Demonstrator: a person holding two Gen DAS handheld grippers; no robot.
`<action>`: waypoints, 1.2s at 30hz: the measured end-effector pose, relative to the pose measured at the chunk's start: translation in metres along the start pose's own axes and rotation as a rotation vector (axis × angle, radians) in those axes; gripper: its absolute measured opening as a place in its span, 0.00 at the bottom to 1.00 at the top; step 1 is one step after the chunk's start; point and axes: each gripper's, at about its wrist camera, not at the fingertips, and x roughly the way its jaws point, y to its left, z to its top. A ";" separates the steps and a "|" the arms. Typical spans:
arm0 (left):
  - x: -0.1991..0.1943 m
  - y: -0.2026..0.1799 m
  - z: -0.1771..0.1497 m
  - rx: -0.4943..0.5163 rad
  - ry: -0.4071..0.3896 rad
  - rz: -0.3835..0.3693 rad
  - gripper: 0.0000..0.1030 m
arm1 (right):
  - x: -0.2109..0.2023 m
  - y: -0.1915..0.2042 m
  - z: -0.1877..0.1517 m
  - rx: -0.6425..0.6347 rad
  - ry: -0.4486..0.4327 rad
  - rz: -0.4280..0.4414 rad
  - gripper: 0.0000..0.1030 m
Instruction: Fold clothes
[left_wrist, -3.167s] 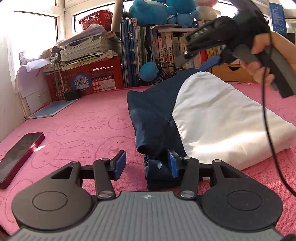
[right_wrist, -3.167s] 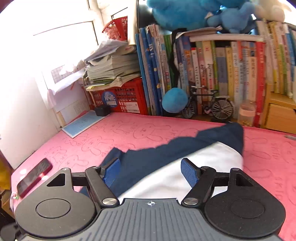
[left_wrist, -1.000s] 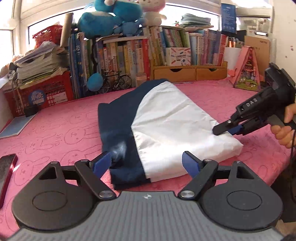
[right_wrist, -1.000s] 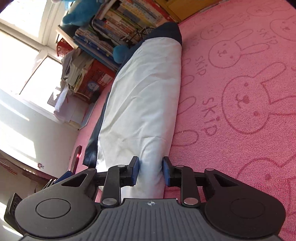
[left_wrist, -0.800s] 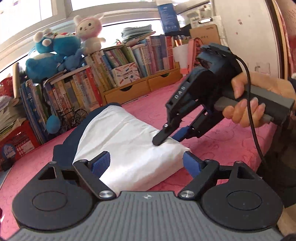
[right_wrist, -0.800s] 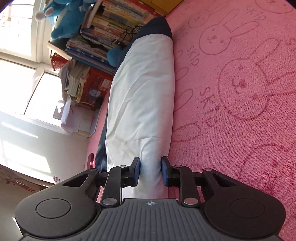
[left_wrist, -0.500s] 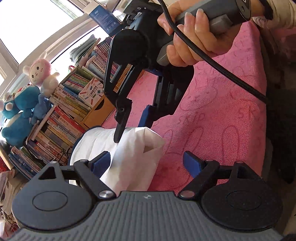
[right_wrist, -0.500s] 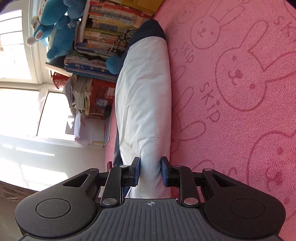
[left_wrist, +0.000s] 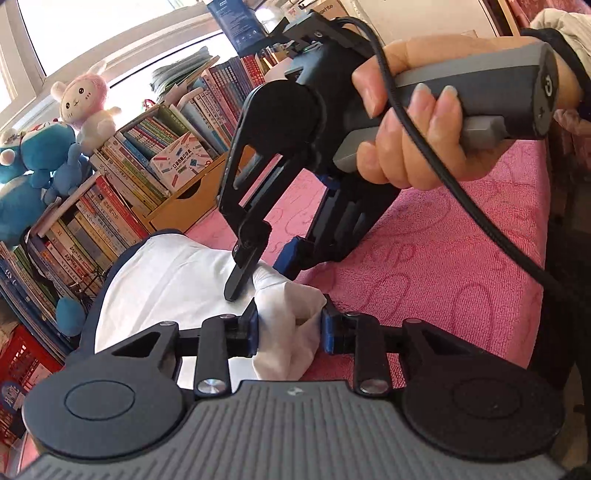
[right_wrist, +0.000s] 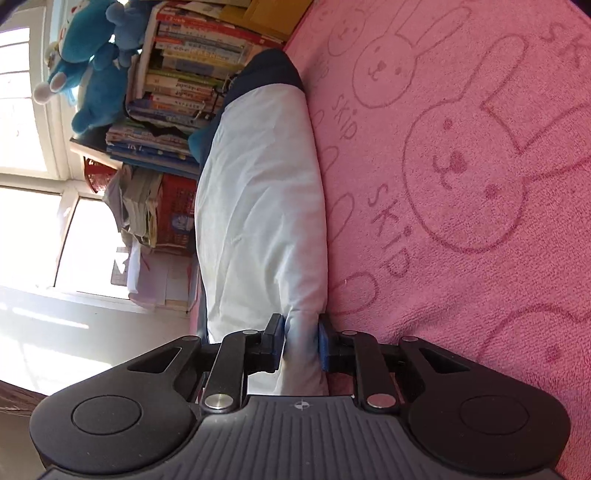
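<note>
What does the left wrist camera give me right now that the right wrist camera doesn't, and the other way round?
Only the left wrist view shows the right gripper from outside, the hand gripping its handle, its cable, the left gripper shut on a bunched white corner, and the pink plush rabbit.

Only the right wrist view shows the rabbit-and-"skip" print on the pink cover clearly, and the garment's full length.

Both show the white-and-navy garment, the right gripper clamped on its edge, the pink cover and the bookshelf.
</note>
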 end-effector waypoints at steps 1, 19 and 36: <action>0.000 -0.003 0.000 0.018 -0.002 0.013 0.28 | 0.004 0.002 0.003 -0.024 -0.015 -0.011 0.21; -0.009 -0.019 -0.004 0.167 -0.038 0.016 0.08 | 0.060 0.010 0.123 -0.069 -0.052 0.001 0.28; -0.005 -0.002 0.015 0.196 -0.061 0.160 0.82 | -0.015 0.001 0.019 -0.040 0.071 -0.004 0.19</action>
